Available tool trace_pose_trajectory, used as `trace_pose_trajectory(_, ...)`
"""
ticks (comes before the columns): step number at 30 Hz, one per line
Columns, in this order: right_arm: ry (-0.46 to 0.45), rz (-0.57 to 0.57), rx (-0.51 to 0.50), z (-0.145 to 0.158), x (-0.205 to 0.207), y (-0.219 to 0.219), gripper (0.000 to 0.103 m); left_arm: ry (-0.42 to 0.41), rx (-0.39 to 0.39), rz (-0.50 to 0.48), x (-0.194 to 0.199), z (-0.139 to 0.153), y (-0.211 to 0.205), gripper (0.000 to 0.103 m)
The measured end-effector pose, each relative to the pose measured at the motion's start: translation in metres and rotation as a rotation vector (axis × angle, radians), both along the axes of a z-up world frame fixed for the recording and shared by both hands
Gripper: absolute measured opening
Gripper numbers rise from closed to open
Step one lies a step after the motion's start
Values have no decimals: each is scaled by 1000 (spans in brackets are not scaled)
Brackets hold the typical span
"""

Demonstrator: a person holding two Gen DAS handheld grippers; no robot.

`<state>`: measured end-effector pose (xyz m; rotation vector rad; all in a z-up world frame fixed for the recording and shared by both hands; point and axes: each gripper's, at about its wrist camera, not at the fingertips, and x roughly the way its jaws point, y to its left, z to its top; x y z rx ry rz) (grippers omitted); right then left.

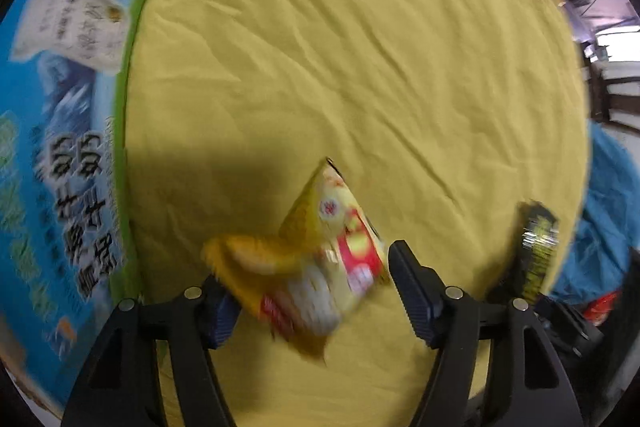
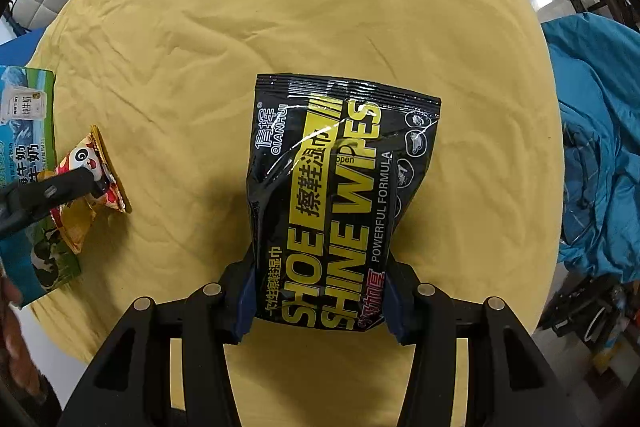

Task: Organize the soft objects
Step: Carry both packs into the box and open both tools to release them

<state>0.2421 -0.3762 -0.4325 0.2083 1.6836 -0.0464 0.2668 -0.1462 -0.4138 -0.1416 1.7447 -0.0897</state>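
Note:
A small yellow and red snack packet point(image 1: 316, 259) lies between the wide-apart fingers of my left gripper point(image 1: 308, 291), which is open; the view is blurred. In the right wrist view the same packet point(image 2: 92, 179) shows at the left under the left gripper's finger point(image 2: 60, 189). My right gripper point(image 2: 320, 295) is shut on a black and yellow shoe shine wipes pack point(image 2: 332, 199), gripping its lower end above the yellow cloth point(image 2: 280, 7). The wipes pack also shows at the right of the left wrist view point(image 1: 538, 251).
A blue and green milk carton box point(image 1: 60, 147) lies at the left edge of the yellow-clothed table point(image 1: 340, 47), also seen in the right wrist view point(image 2: 24, 131). A blue fabric heap point(image 2: 592, 147) sits off the table's right side.

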Motion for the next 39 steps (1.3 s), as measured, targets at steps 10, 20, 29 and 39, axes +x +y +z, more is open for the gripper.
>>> trace_pose_trajectory(10, -29, 7, -31, 0, 2, 10, 53, -143, 86, -116, -10, 30, -9, 51)
trace_pose_trajectory(20, -146, 9, 7, 62, -24, 52, 53, -356, 124, -172, -47, 118, -2, 51)
trace_pose_trajectory(29, -266, 47, 75, 147, -43, 107, 53, -474, 47, -128, -82, 190, 40, 51)
trace_pose_trajectory(39, -346, 90, 156, 212, -57, 209, 53, -539, 6, -83, -92, 252, 149, 51)
